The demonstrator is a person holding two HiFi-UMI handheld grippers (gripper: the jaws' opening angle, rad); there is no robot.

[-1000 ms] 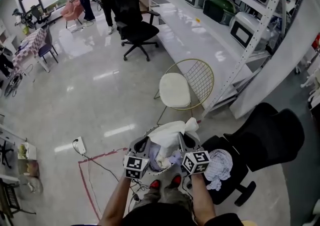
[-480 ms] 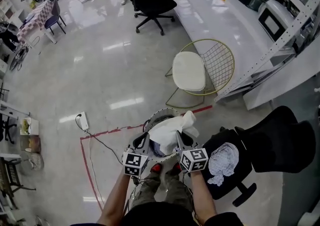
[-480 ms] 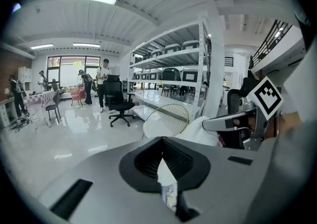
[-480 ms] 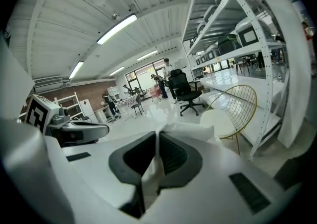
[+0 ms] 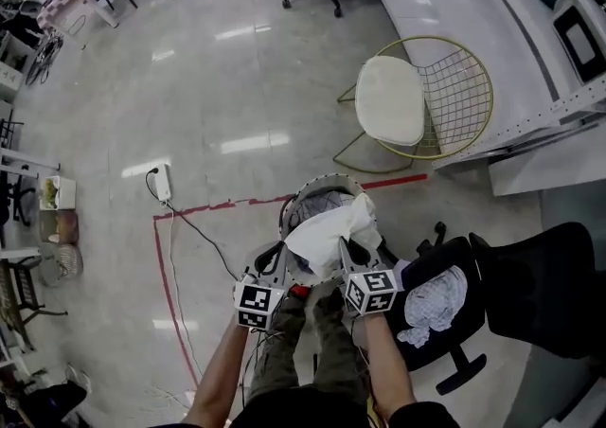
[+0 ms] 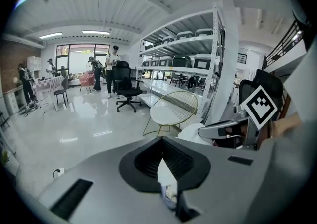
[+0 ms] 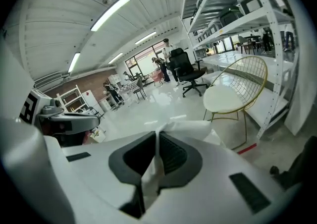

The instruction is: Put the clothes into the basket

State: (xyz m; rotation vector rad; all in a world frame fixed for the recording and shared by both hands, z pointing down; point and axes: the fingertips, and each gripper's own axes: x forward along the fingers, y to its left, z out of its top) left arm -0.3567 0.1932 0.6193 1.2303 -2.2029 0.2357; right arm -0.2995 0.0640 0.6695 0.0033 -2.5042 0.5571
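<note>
**Soft white garment held over the basket**

You have the limp white cloth garment [image 5: 331, 232] pinched at two edges: the left tongs [image 5: 277, 256] are clamped on one side and the right tongs [image 5: 348, 251] on the other. It sags between them just above the round basket [image 5: 305, 201] on the floor. It looks light and floppy, so it may drape over the rim. A pale crumpled garment [image 5: 431, 301] lies on the black office chair [image 5: 530, 275] to your right. Take that one by a bunched fold.
</note>
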